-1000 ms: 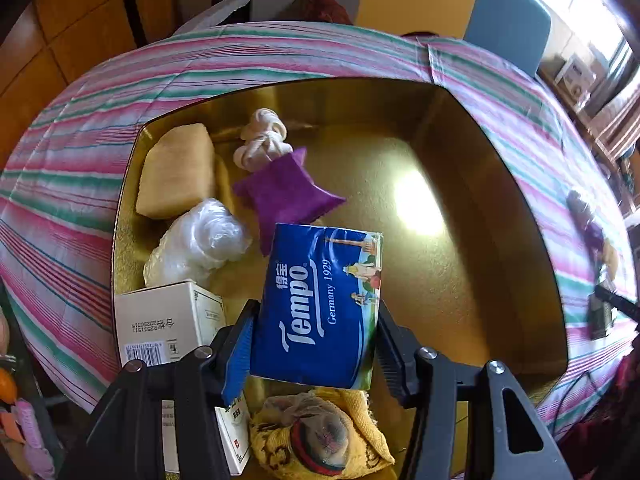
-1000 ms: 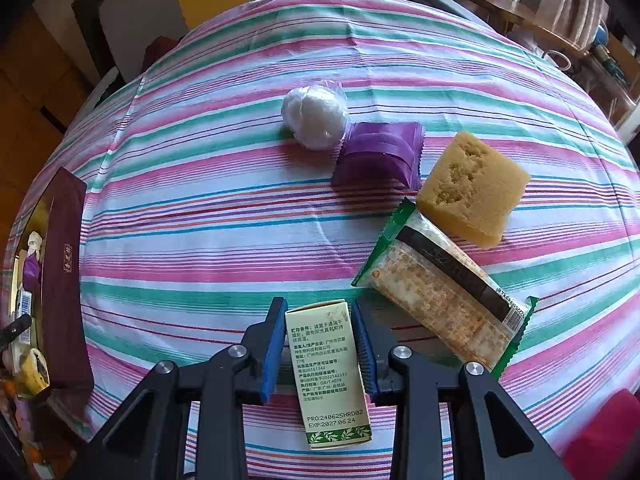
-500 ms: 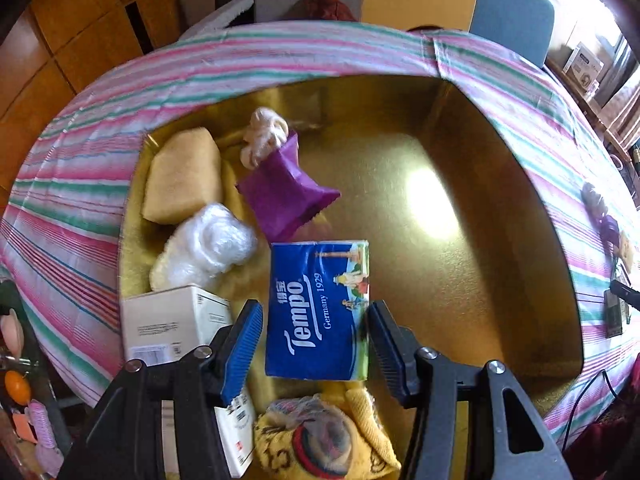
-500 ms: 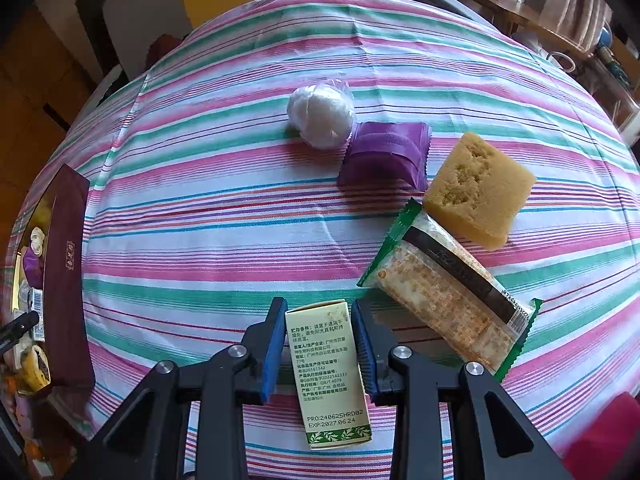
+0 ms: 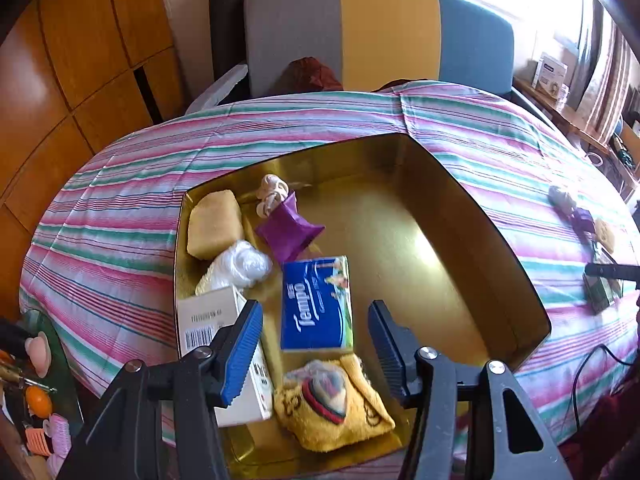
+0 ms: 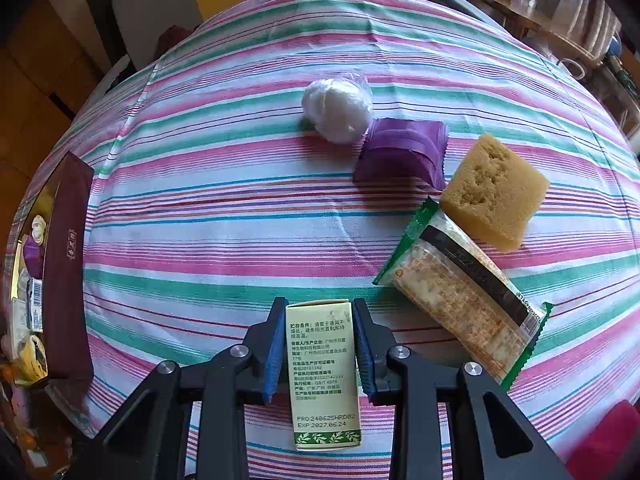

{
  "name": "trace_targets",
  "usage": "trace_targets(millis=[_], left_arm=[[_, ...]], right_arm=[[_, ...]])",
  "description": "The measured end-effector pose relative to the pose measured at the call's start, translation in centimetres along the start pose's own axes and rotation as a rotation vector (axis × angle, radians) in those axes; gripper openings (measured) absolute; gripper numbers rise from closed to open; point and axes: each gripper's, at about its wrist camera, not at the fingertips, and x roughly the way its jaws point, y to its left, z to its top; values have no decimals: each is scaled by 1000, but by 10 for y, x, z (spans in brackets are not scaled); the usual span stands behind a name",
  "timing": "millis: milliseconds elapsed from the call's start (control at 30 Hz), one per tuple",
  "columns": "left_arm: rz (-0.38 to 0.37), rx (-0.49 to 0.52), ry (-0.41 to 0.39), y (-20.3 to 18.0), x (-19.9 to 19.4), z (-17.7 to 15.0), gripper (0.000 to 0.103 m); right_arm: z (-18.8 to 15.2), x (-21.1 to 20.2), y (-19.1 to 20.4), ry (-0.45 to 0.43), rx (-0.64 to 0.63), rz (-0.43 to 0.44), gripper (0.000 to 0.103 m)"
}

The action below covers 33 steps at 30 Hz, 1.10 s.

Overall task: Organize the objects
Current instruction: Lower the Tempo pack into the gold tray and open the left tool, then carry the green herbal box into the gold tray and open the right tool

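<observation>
Tissues first: the blue rectangular Tempo tissue pack (image 5: 317, 304) now lies flat on the floor of the gold-lined open box (image 5: 460, 248), where a second ago it was clamped upright between the blue pads. The left gripper (image 5: 316, 346) has let it go and drawn back and up, its jaws standing about half apart with nothing between them. The pack rests between a white barcoded carton (image 5: 208, 320) on one side and bare gold floor on the other, with a yellow embroidered cloth pouch (image 5: 340, 408) just in front of it and a purple wrapped packet (image 5: 290, 230), a white plastic-wrapped ball (image 5: 238, 266) and a tan sponge block (image 5: 214, 224) beyond.

That placement looks finished, so one more item is sorted into the box.

On the other side, the right gripper (image 6: 319, 350) has closed its last little bit and now pinches a pale green slim printed carton (image 6: 324, 376) by its long sides; the carton seems still to lie on the striped cloth of the bench (image 6: 224, 200). Next, I judge, comes lifting it across to the box, whose maroon outer wall (image 6: 66, 272) shows at the far left of that view.

Waiting near the carton are a green-edged cracker packet (image 6: 460, 296), a second sponge block (image 6: 494, 192), a purple packet (image 6: 404, 156) and a white wrapped ball (image 6: 336, 110).
</observation>
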Motion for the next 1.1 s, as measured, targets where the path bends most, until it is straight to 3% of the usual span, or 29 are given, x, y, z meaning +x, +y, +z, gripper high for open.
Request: trace_targets(millis=[367, 700, 900, 1100], left_arm=[[-32, -40, -29, 15, -6, -11, 55], [-57, -66, -43, 26, -11, -18, 55], [-66, -86, -42, 33, -11, -21, 55], [-64, -141, -60, 52, -16, -21, 55]], right_arm=[[-6, -6, 14, -25, -42, -11, 30], [-8, -25, 39, -55, -33, 42, 30], [-3, -57, 86, -118, -84, 98, 30], [2, -89, 171, -191, -210, 212, 30]])
